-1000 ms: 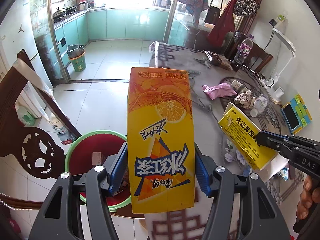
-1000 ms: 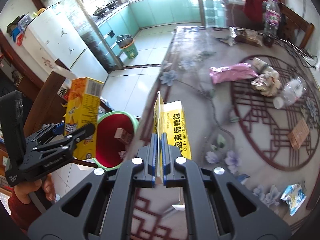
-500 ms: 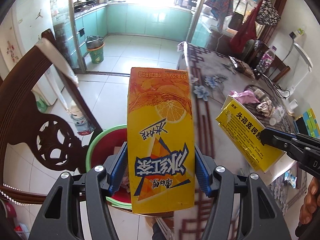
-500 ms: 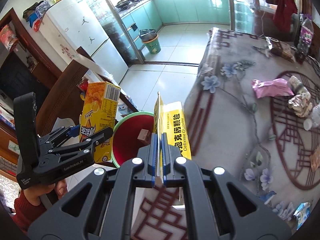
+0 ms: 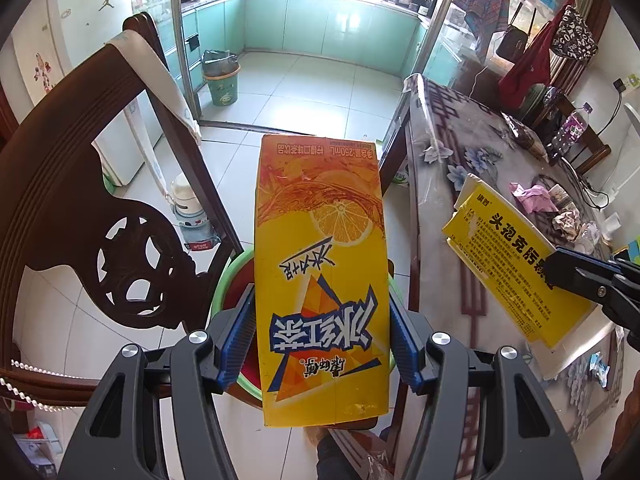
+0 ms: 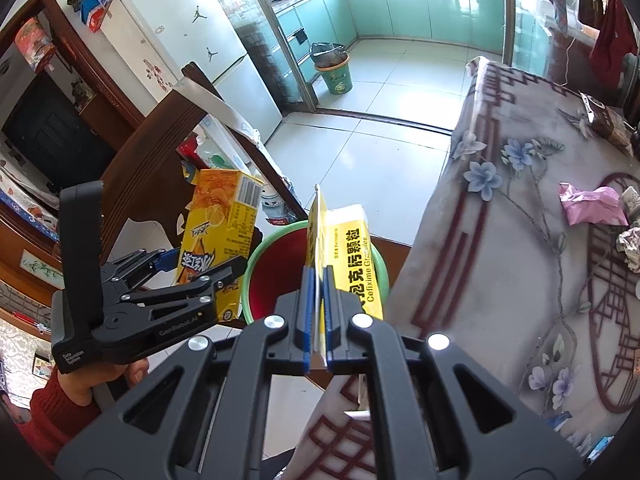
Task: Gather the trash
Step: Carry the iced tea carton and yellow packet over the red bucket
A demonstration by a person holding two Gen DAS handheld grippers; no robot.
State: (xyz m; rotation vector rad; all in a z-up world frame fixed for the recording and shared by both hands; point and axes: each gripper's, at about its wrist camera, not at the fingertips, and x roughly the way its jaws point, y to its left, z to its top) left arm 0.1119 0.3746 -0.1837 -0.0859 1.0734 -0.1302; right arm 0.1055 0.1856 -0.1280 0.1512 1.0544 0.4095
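Observation:
My left gripper (image 5: 320, 344) is shut on an orange iced-tea carton (image 5: 320, 272), held above a green-rimmed red bin (image 5: 228, 280) on the floor. The carton (image 6: 218, 232) and left gripper (image 6: 200, 276) also show in the right wrist view, left of the bin (image 6: 276, 264). My right gripper (image 6: 316, 320) is shut on a flattened yellow medicine box (image 6: 352, 256), held over the bin's right rim by the table edge. The box (image 5: 516, 264) and right gripper (image 5: 560, 268) show at right in the left wrist view.
A dark wooden chair (image 5: 92, 200) stands left of the bin. The table (image 6: 520, 260) with a floral cover is at right, with a pink wrapper (image 6: 592, 208), crumpled foil (image 6: 630, 240) and small packets on it. A second bin (image 6: 334, 72) stands by the kitchen door.
Both grippers have moved left, away from the table and toward the bin, still holding the carton and the box. The chair is now closer at left.

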